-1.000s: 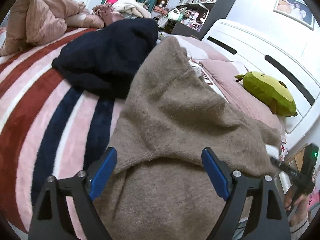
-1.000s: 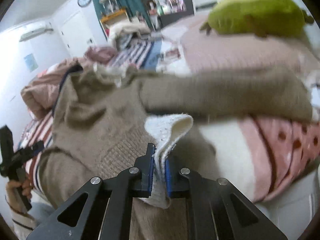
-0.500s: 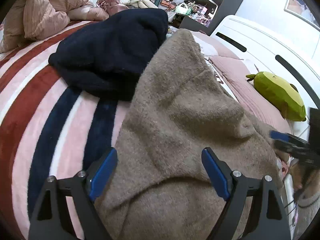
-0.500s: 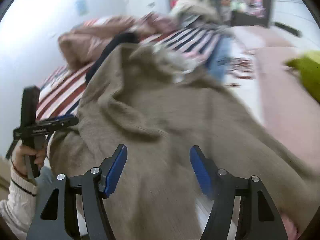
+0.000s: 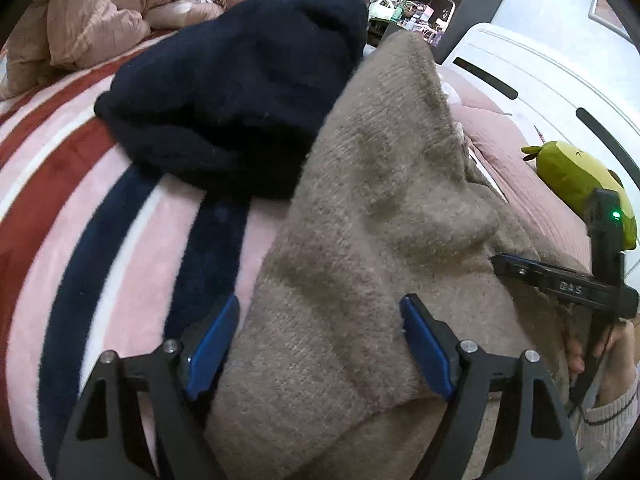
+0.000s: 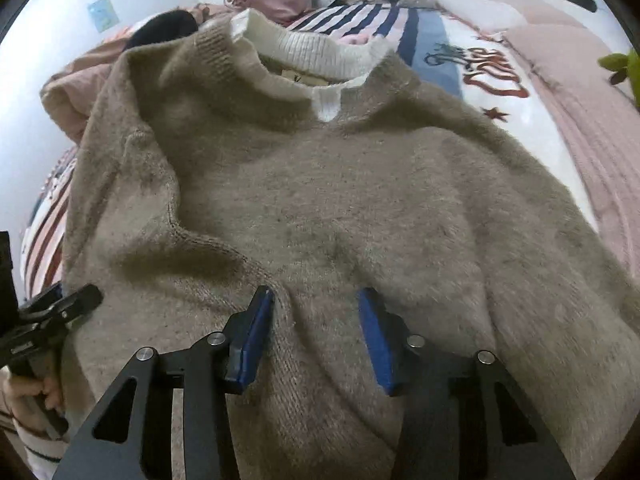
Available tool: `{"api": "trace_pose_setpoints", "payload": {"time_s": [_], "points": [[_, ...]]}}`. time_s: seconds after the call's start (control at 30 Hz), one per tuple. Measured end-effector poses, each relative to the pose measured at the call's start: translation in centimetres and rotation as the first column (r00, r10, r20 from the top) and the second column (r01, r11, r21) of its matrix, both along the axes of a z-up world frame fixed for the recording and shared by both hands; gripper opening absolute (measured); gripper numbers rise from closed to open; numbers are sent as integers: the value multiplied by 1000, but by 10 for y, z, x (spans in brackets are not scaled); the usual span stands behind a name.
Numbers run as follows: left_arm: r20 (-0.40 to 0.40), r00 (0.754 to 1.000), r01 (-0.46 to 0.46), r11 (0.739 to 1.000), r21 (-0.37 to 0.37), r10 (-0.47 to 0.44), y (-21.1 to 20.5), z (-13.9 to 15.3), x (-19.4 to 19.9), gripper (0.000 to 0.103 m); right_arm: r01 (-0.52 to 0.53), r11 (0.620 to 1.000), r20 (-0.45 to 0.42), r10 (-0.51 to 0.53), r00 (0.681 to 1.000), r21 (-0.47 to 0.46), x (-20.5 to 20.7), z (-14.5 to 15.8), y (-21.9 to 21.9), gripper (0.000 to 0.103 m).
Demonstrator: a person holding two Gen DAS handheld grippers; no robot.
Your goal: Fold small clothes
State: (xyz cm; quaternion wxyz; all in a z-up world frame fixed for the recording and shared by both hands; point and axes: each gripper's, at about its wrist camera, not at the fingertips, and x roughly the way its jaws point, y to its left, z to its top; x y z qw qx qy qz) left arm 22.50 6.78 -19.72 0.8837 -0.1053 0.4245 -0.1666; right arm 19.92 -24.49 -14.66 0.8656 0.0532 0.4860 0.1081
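The taupe sweater (image 6: 340,208) lay spread on the bed (image 5: 80,200), its white collar (image 6: 308,50) toward the far edge, beside a navy garment (image 5: 232,92). The right gripper (image 6: 316,336) hovered over the sweater's middle, jaws half-open and closing, gripping nothing. The left gripper (image 5: 320,344) stood wide, its jaws closing slightly, empty. A clean fold would need a firm pinch at the hem, both hands lifting evenly. A second earlier, the right jaws had clamped a white cuff, now released.

White letters "DAS" stand on the black arm of the right tongs (image 5: 568,286); bedsheet lettering unreadable.
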Motion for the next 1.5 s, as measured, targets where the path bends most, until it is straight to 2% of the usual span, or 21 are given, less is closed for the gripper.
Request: {"api": "trace_pose_setpoints", "payload": {"time_s": [0.1, 0.17, 0.3, 0.37, 0.5, 0.6, 0.7, 0.73, 0.8, 0.83, 0.87, 0.93, 1.03, 1.1, 1.13, 1.23, 1.3, 1.33, 1.37, 1.43, 1.5], "points": [[53, 999, -4, 1000, 17, 3, -8, 22, -16, 80, -22, 999, 102, 17, 995, 42, -44, 27, -14, 50], [106, 994, 7, 999, 36, -11, -17, 41, -31, 81, 38, 990, 131, -56, 990, 134, -82, 40, -44, 69], [199, 979, 34, 999, 8, -35, -31, 74, -61, 84, 214, 945, 87, -241, 966, 249, -142, 39, -120, 71], [218, 975, 56, 998, -26, -49, -35, 83, -71, 84, 310, 910, 86, -345, 935, 276, -169, 34, -160, 86], [227, 973, 57, 998, -35, -48, -49, 92, -82, 85, 469, 815, 55, -515, 855, 341, -200, 9, -225, 87], [215, 976, 49, 998, -28, -42, -58, 94, -83, 85, 503, 783, 170, -588, 791, 366, -212, -2, -262, 87], [217, 976, 40, 999, -22, -34, -66, 99, -89, 85, 478, 761, 237, -611, 755, 439, -209, -8, -284, 88], [220, 975, 42, 999, -15, -37, -69, 101, -91, 85, 458, 758, 262, -612, 747, 464, -209, -6, -287, 86], [232, 972, 36, 999, 1, -36, -71, 106, -94, 85, 452, 756, 297, -620, 726, 473, -211, -2, -289, 62], [240, 970, 28, 1000, 7, -28, -71, 109, -96, 85, 471, 749, 297, -634, 714, 466, -210, -1, -290, 36], [246, 969, 22, 1000, 7, -23, -70, 111, -97, 85, 485, 742, 294, -645, 705, 463, -212, 1, -290, 20], [254, 967, 18, 1000, -1, -17, -67, 114, -98, 85, 449, 746, 319, -634, 705, 491, -215, 5, -290, 8], [260, 966, 12, 1000, -4, -10, -63, 116, -100, 85, 398, 756, 345, -612, 711, 520, -215, 15, -291, 7], [263, 965, 13, 1000, -16, -9, -60, 117, -100, 85, 374, 732, 321, -617, 718, 569, -217, 13, -294, 10], [264, 964, 17, 1000, -20, -11, -59, 116, -100, 85, 374, 726, 313, -619, 720, 576, -218, 12, -296, 17], [264, 964, 21, 1000, -16, -16, -56, 116, -100, 85, 351, 706, 292, -617, 731, 615, -214, 5, -299, 65], [263, 965, 18, 1000, -25, -11, -53, 115, -100, 85, 361, 654, 266, -659, 703, 665, -213, -2, -306, 64], [260, 966, 21, 999, -36, -11, -51, 115, -100, 85, 377, 623, 247, -686, 684, 685, -212, -4, -309, 56], [258, 966, 21, 999, -39, -10, -49, 115, -100, 85, 394, 592, 223, -709, 669, 703, -211, -6, -311, 36], [262, 965, 12, 1000, -26, -5, -47, 115, -101, 85, 409, 589, 233, -725, 647, 697, -213, 0, -307, 17], [267, 964, -7, 1000, -18, 12, -43, 115, -101, 85, 420, 634, 303, -722, 622, 649, -218, 16, -296, 14]]}}
